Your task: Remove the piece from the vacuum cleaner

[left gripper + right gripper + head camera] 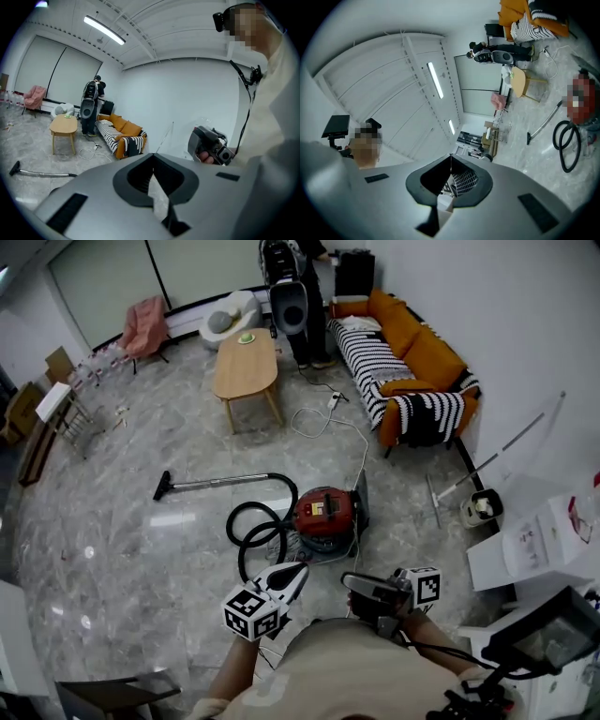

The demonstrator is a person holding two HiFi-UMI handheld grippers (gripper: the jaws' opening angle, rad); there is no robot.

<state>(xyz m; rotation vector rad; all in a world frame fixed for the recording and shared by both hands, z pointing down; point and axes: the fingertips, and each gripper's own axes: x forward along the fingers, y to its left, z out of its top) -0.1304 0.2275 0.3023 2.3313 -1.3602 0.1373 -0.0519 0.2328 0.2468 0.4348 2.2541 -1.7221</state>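
Observation:
The red canister vacuum cleaner (325, 512) sits on the marble floor just ahead of me. Its black hose (253, 526) loops to the left and joins a metal wand (220, 483) that ends in a floor nozzle (161, 487). My left gripper (301, 569) is held above the floor short of the vacuum, shut and empty. My right gripper (348, 580) hovers beside it, pointing left, also shut and empty. In the left gripper view the shut jaws (153, 155) point toward the wall, with the right gripper (211, 145) beyond. The right gripper view (450, 156) is tilted and shows the vacuum (580, 101) and hose (566, 145).
A wooden coffee table (246, 362) and an orange sofa with a striped blanket (403, 352) stand further back. A person (300, 296) stands by black equipment there. A white cable (323, 418) trails across the floor. A mop bucket (480, 507) and white boxes (544, 540) are at the right.

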